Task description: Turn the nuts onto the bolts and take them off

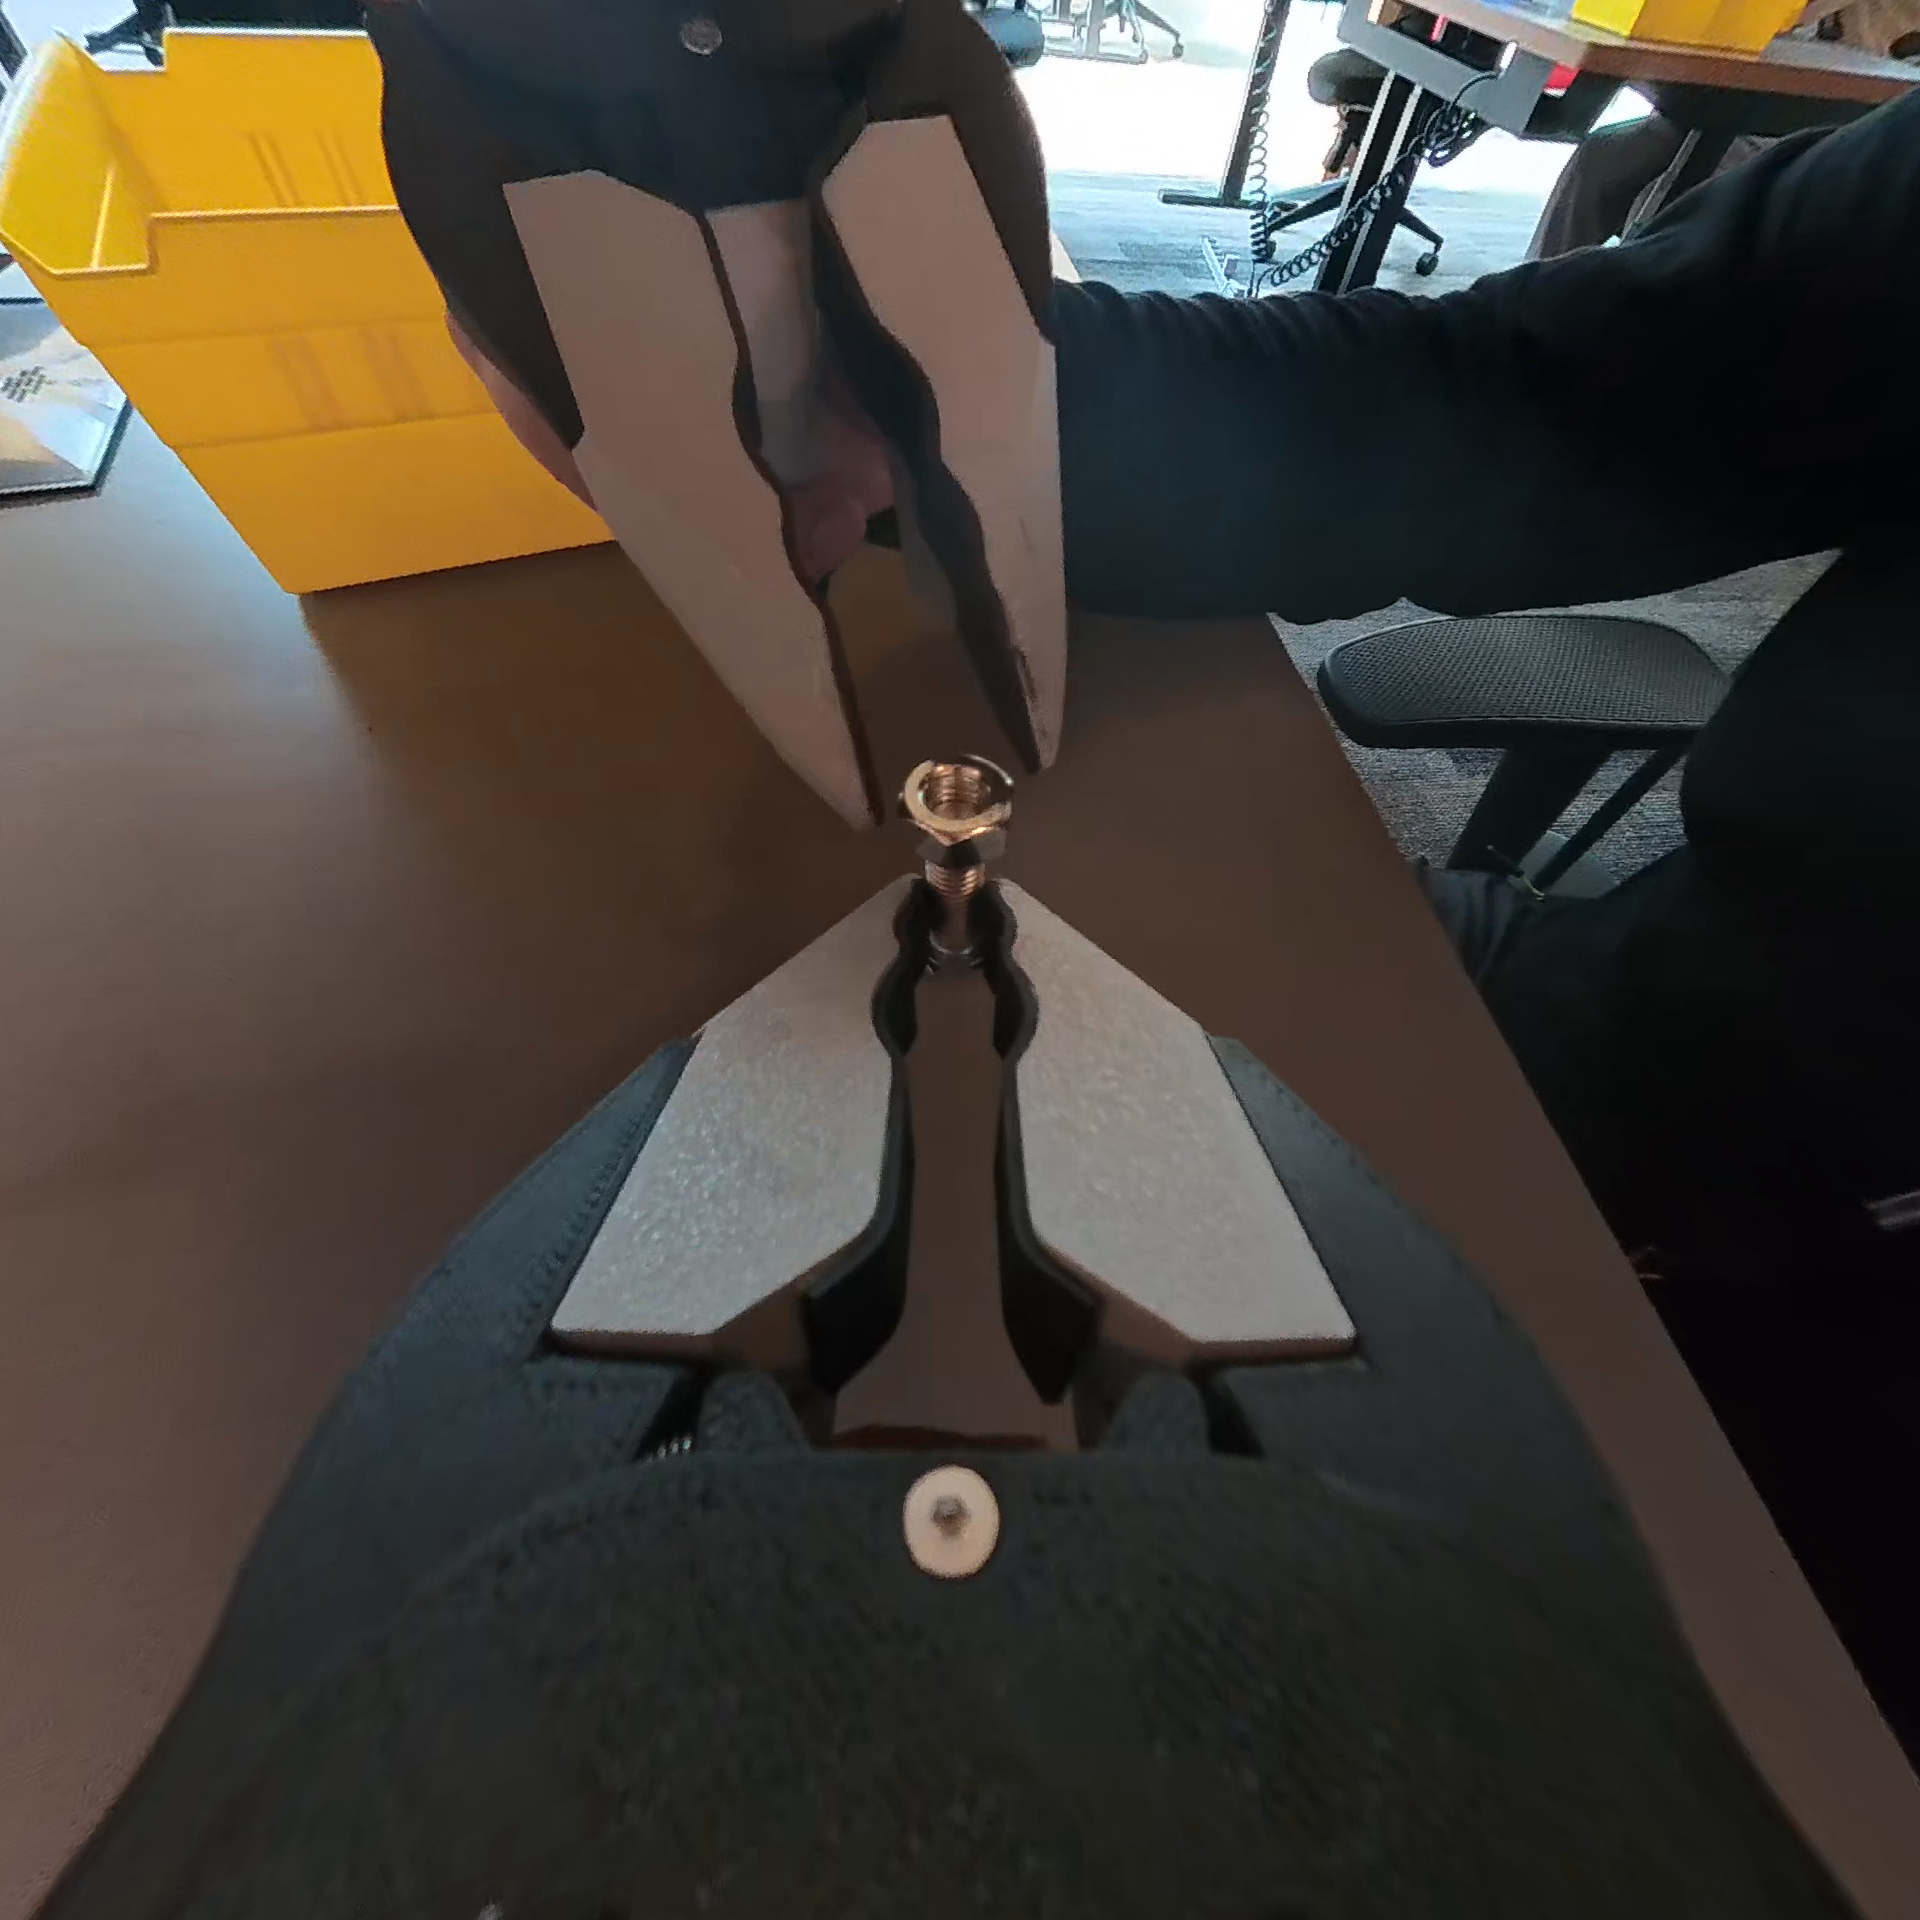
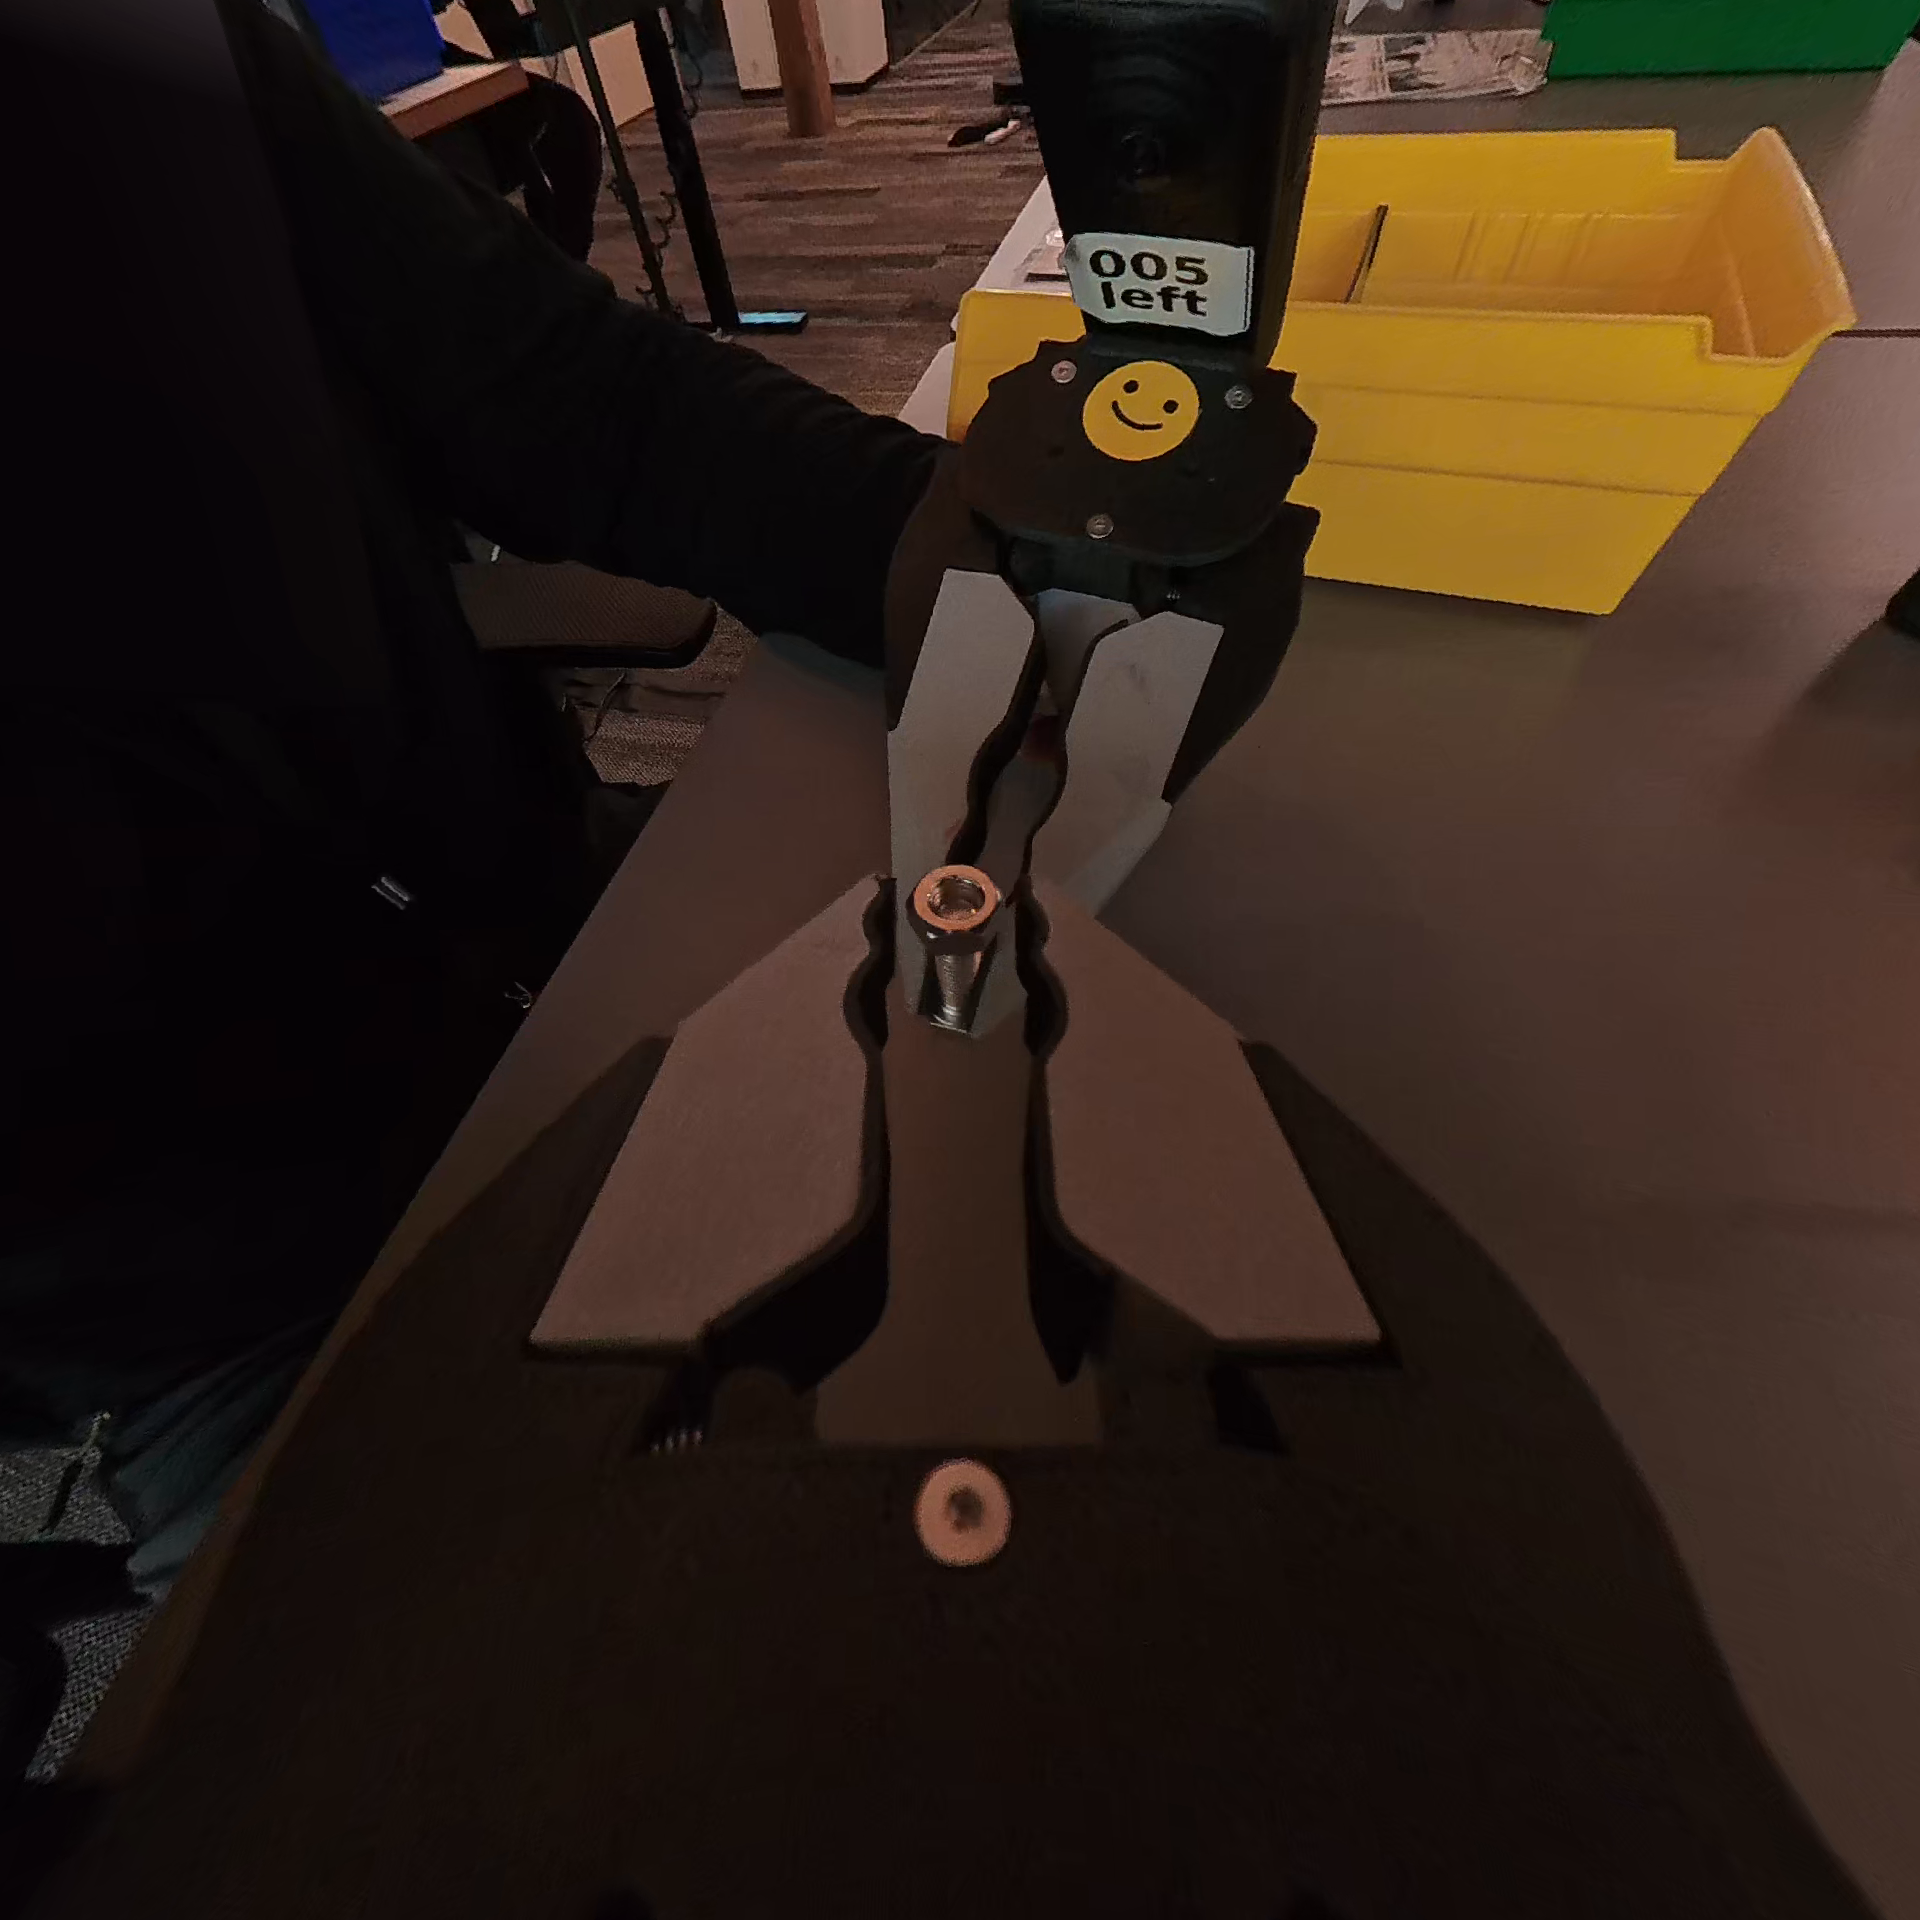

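The left gripper [image 1: 954,904] was clamped on the upright silver threaded bolt [image 1: 948,891], while the right gripper [image 1: 951,800], slightly parted, flanked the shiny hexagonal steel nut [image 1: 949,798] topping it, just ahead.

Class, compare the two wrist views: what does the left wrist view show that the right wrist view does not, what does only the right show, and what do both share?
Only the left wrist view: the office chair armrest beside the table, and coiled cables under a far desk.

Only the right wrist view: a yellow smiley disc and a white label on the left gripper, plus a green bin far back.

Both: the bolt with its nut, held in the left gripper; the right gripper open around the nut; the yellow bin; the brown table.
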The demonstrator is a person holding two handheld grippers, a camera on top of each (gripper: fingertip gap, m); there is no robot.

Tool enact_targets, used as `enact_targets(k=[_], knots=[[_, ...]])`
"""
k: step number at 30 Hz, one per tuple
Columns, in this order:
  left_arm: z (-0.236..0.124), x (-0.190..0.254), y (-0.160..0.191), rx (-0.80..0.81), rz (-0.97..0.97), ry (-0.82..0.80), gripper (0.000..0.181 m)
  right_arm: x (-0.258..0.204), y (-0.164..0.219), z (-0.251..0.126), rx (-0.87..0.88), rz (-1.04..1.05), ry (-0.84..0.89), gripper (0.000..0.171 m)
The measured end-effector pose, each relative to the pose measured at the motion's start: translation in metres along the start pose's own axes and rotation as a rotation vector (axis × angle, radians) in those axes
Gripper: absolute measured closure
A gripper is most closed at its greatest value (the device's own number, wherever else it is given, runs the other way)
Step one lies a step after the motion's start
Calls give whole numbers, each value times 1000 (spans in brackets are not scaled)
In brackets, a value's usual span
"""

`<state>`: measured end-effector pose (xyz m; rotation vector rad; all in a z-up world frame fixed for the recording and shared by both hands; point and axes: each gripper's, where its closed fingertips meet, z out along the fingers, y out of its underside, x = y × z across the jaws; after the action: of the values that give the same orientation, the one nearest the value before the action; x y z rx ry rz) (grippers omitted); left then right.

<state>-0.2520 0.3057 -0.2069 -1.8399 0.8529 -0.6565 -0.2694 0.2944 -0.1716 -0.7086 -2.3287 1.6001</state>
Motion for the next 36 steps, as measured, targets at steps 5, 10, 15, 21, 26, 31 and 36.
enact_targets(k=[5,10,15,21,26,31,36], knots=[[1,0,1,-8,6,-2,174,-2,2,2,-13,2,-15,155],[1,0,2,-12,8,-6,173,-2,3,3,-19,1,-8,156],[1,-3,2,-17,10,-26,173,0,4,4,-30,-6,13,157],[1,-8,4,-27,1,-53,173,5,6,3,-46,-14,48,157],[1,-14,5,-34,-9,-85,173,9,7,3,-50,-9,77,157],[1,-20,6,-42,-26,-128,174,15,8,2,-57,2,108,157],[0,-26,6,-50,-42,-176,173,21,8,0,-56,18,132,157]])
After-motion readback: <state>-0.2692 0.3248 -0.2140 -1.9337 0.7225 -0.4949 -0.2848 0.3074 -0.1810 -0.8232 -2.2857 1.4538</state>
